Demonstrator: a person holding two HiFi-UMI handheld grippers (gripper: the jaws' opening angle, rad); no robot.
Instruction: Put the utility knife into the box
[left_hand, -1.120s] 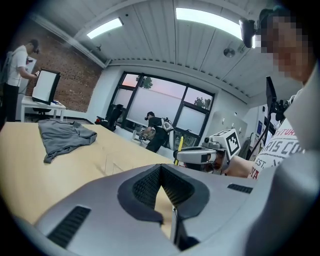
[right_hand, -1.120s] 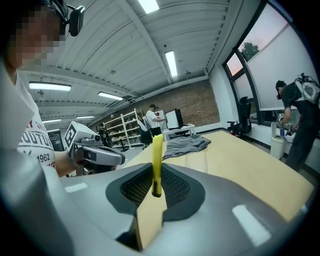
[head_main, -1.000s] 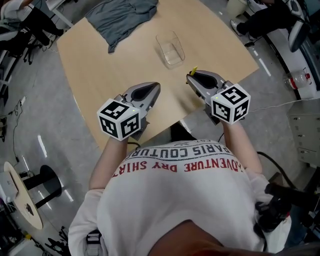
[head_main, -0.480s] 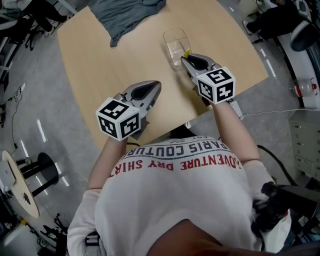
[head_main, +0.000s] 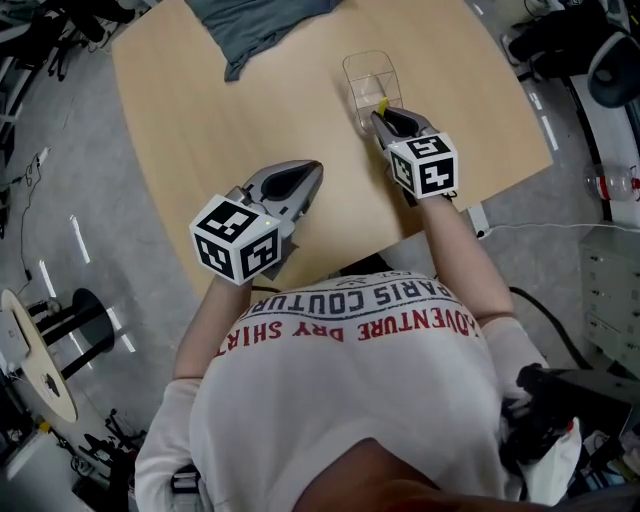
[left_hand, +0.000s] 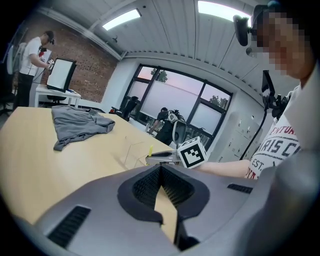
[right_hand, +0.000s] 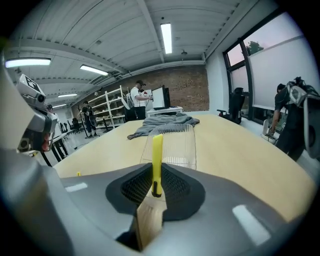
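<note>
Fingers (right_hand: 176, 189) of the right gripper (head_main: 388, 120) clamp the utility knife (right_hand: 157, 157), its length aimed at the box (right_hand: 177, 145) just ahead; left gripper (left_hand: 161, 172) closed, empty, farther off.

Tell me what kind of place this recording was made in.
Probably an open-plan lab or workshop office: a red brick back wall, white metal shelving racks and a large pale wooden table.

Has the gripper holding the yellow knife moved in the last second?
Yes. The right gripper, shut on the utility knife, has travelled forward across the table to the near end of the clear box.
</note>
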